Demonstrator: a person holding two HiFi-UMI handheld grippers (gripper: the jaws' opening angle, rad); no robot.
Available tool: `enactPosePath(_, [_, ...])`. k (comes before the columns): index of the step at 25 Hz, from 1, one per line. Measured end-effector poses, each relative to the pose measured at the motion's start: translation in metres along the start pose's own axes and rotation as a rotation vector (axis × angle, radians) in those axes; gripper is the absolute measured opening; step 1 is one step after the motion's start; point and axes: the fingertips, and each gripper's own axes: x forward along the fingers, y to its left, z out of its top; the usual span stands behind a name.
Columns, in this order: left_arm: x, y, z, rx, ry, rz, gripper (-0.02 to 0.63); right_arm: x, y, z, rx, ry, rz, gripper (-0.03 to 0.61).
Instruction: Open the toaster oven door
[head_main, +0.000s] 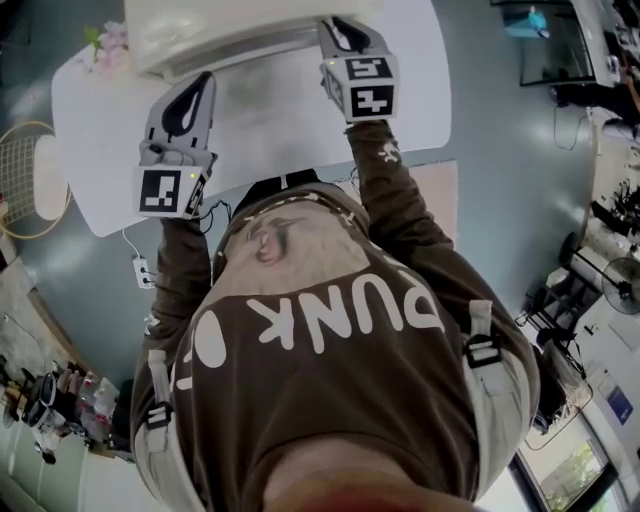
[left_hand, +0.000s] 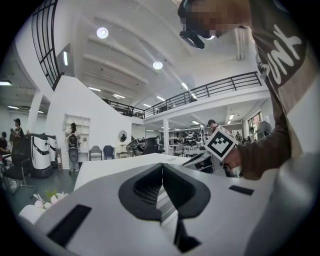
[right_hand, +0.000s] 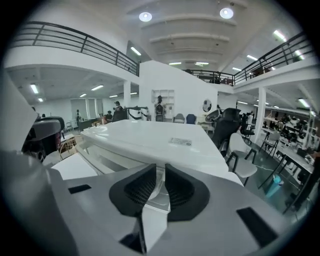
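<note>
Nearest is the person's brown hoodie (head_main: 330, 330), and beyond it a white table (head_main: 270, 130) that runs off to the far side. The left gripper (head_main: 204, 82) hangs over bare tabletop, well short of the appliance. In its own view its pads meet with nothing between them, so it is closed and empty. The right gripper (head_main: 333, 24) is farther out and is the one that matters. It reaches the near front edge of the white toaster oven (head_main: 220, 30), which stands at the far edge of the table. In the right gripper view the jaws are drawn to a narrow slit around a pale strip, which I take for the door handle (right_hand: 159, 192) (the pads seem to pinch it, though how firmly is hard to say). The oven's flat top (right_hand: 150, 140) stretches away beyond them. The oven's front edge runs left to right across the person's reach, so the door should hinge down and towards the body. The pull is likely the right gripper's alone.
</note>
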Motion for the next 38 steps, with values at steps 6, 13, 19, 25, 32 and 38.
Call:
enactPosePath(6, [0.010, -0.004, 0.001, -0.003, 0.002, 0.010, 0.005, 0.000, 0.006, -0.002, -0.092, 0.050, 0.012, 0.015])
enactPosePath(13, [0.006, -0.003, 0.005, 0.008, 0.002, 0.022, 0.005, -0.017, 0.017, -0.014, -0.107, 0.066, 0.049, 0.018])
enactPosePath(19, [0.007, -0.001, 0.008, 0.016, -0.006, 0.036, 0.005, -0.044, 0.026, -0.049, -0.148, 0.089, 0.062, 0.023])
enactPosePath(25, [0.006, 0.003, 0.009, 0.008, -0.009, 0.047, 0.005, -0.069, 0.040, -0.090, -0.191, 0.092, 0.053, 0.031])
enactPosePath(32, [0.011, -0.001, 0.010, 0.013, -0.011, 0.040, 0.005, -0.084, 0.052, -0.139, -0.242, 0.157, 0.094, 0.008])
enactPosePath(38, [0.013, -0.005, 0.009, 0.012, -0.010, 0.034, 0.005, -0.087, 0.062, -0.184, -0.247, 0.236, 0.142, 0.009])
